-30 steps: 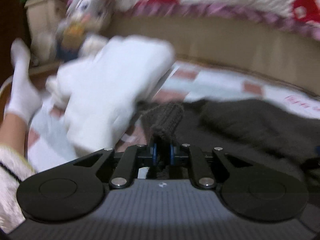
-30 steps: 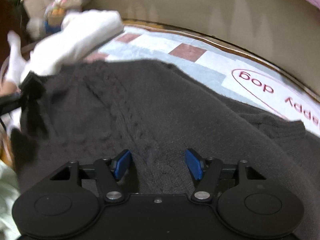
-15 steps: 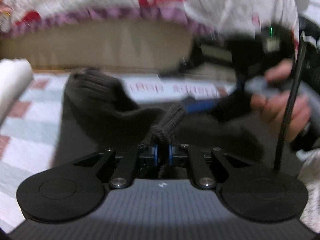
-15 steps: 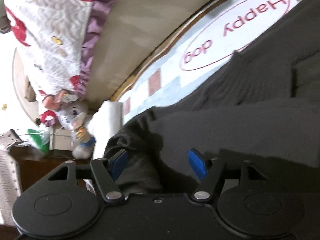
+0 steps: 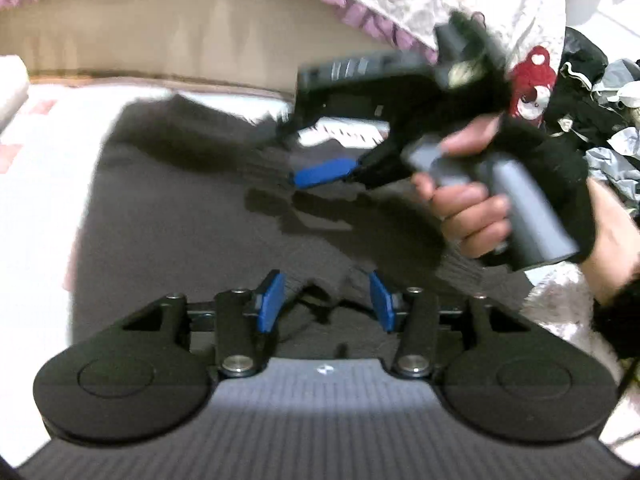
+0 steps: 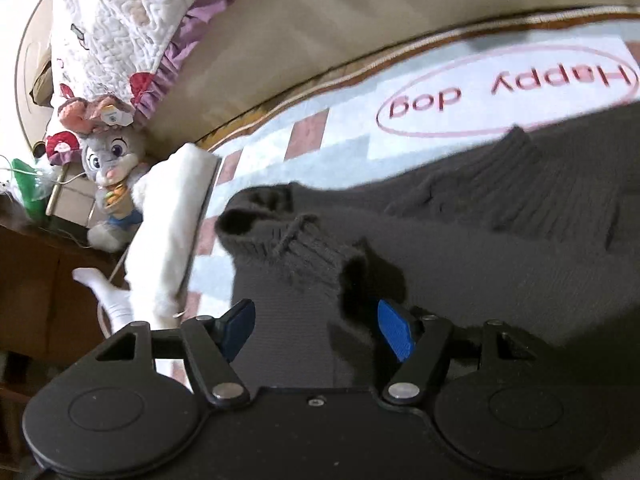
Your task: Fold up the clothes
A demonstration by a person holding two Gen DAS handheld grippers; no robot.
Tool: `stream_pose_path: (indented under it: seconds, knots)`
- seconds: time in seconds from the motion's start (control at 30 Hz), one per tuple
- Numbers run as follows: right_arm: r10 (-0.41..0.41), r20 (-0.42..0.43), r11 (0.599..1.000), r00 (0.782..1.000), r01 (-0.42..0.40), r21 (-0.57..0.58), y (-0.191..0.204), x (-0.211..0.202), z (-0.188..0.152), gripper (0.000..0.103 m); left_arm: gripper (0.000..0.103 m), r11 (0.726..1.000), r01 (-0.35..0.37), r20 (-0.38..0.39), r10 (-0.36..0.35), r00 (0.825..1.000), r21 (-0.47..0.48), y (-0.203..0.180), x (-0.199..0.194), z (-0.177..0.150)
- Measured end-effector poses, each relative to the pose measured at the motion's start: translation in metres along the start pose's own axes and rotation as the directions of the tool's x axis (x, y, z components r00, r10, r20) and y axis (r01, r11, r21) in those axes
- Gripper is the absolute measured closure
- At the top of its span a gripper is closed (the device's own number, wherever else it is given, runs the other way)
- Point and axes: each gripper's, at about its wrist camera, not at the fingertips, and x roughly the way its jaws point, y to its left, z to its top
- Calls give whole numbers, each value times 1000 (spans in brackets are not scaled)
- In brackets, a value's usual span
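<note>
A dark grey knit sweater (image 5: 192,216) lies spread on the mat. My left gripper (image 5: 326,300) hovers low over it. Its jaws are opening, and a ribbed sleeve end lies loose between the blue pads without touching them. In the left wrist view a hand (image 5: 468,208) holds the right gripper above the sweater, with one blue finger (image 5: 324,172) showing. In the right wrist view my right gripper (image 6: 316,330) stands open just over the folded-in sleeve, whose ribbed cuff (image 6: 288,248) lies ahead. The collar (image 6: 516,160) lies to the right.
The mat (image 6: 480,92) reads "Happy dog". A folded white garment (image 6: 172,232) lies at its left edge beside a plush rabbit (image 6: 108,168) and a foot in a white sock (image 6: 108,292). A quilt-covered bed (image 5: 200,28) runs behind. Loose clothes (image 5: 600,92) are piled at right.
My left gripper swung right with the sleeve cuff pinched, then spread its jaws and let the cuff drop onto the sweater. The right gripper rolled and shifted over the sweater, still open.
</note>
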Motion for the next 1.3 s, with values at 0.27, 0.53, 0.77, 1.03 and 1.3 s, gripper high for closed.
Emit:
stream_pose_path:
  seconds: [0.27, 0.53, 0.77, 1.03, 1.3]
  knots:
    - [-44, -3, 978, 999, 42, -203, 20, 20, -4, 88, 50, 963, -270, -62, 270, 961, 18, 37, 4, -20]
    - [-228, 21, 963, 973, 229, -144, -5, 10, -2, 89, 38, 961, -276, -91, 277, 957, 22, 34, 17, -36]
    - [-261, 40, 964, 965, 262, -40, -18, -12, 5, 79, 38, 967, -253, -81, 251, 965, -15, 32, 14, -36]
    - [-169, 101, 985, 980, 165, 47, -69, -167, 16, 36, 38, 972, -229, -74, 233, 970, 59, 16, -6, -19]
    - [-331, -26, 871, 943, 316, 377, -223, -285, -54, 35, 38, 979, -196, -102, 201, 974, 56, -2, 31, -8]
